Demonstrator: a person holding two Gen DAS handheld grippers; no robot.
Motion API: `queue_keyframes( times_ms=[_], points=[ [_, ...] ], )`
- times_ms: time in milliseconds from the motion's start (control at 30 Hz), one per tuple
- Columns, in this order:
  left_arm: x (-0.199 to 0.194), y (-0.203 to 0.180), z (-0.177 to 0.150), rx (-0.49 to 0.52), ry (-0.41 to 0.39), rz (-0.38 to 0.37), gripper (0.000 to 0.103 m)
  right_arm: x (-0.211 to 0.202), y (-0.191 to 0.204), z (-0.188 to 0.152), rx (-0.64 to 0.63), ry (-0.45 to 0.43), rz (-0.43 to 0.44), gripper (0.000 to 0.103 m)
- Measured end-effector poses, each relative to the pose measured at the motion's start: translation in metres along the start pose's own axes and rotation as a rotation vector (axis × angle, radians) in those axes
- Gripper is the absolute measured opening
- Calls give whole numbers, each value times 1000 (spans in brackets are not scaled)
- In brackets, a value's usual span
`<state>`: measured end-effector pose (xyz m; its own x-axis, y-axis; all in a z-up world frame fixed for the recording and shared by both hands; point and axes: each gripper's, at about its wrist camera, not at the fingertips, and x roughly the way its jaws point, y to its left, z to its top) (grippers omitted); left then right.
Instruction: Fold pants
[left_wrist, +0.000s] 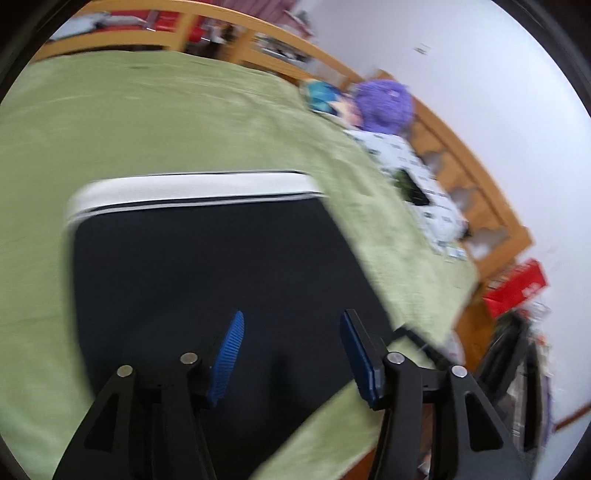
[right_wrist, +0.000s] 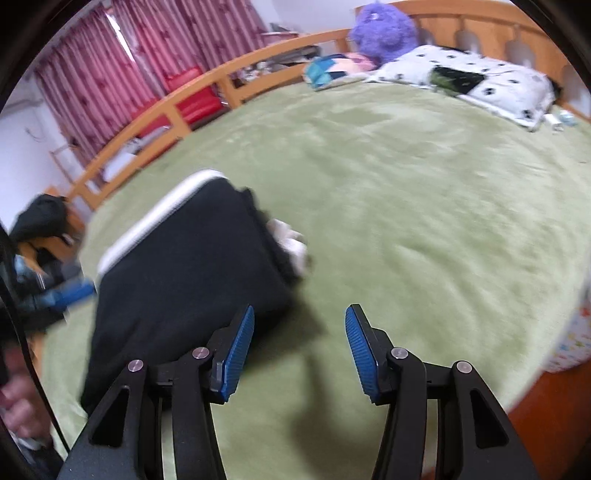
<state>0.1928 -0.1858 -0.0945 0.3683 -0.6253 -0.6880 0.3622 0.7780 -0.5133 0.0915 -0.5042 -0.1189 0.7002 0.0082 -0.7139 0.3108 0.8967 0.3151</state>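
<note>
Jaws of both grippers stand apart, holding nothing. The left gripper hangs over the near part of the black pants, which lie folded flat on the green bed cover, their white band on the far edge. Only the right wrist view shows the right gripper, over bare cover just right of the pants, and white cloth bunched at their right edge. Beyond the pants lie a paw-print pillow and a purple plush toy by the wooden bed rail; red curtains hang behind it.
</note>
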Motion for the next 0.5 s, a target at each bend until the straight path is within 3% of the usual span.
queue_keyframes(
  times_ms=[67, 133, 167, 200, 300, 367, 500],
  points=[
    [-20, 25, -7, -19, -32, 77, 55, 18, 3, 11, -8, -31, -1, 63],
    [-33, 43, -12, -36, -43, 119, 60, 40, 4, 14, -19, 13, -40, 61],
    [-39, 52, -15, -46, -48, 136, 60, 48, 3, 13, -26, 37, -40, 52],
    [-43, 57, -17, -51, -51, 148, 60, 54, 3, 9, -44, 63, 4, 36],
    [-52, 75, -27, -55, -52, 184, 60, 46, 10, 2, -117, 59, 41, 16],
    [-52, 83, -30, -65, -54, 180, 60, 39, 13, -1, -127, 24, 58, 12],
    [-46, 88, -29, -82, -45, 154, 60, 8, -2, 10, -30, -70, 143, 11]
  ],
)
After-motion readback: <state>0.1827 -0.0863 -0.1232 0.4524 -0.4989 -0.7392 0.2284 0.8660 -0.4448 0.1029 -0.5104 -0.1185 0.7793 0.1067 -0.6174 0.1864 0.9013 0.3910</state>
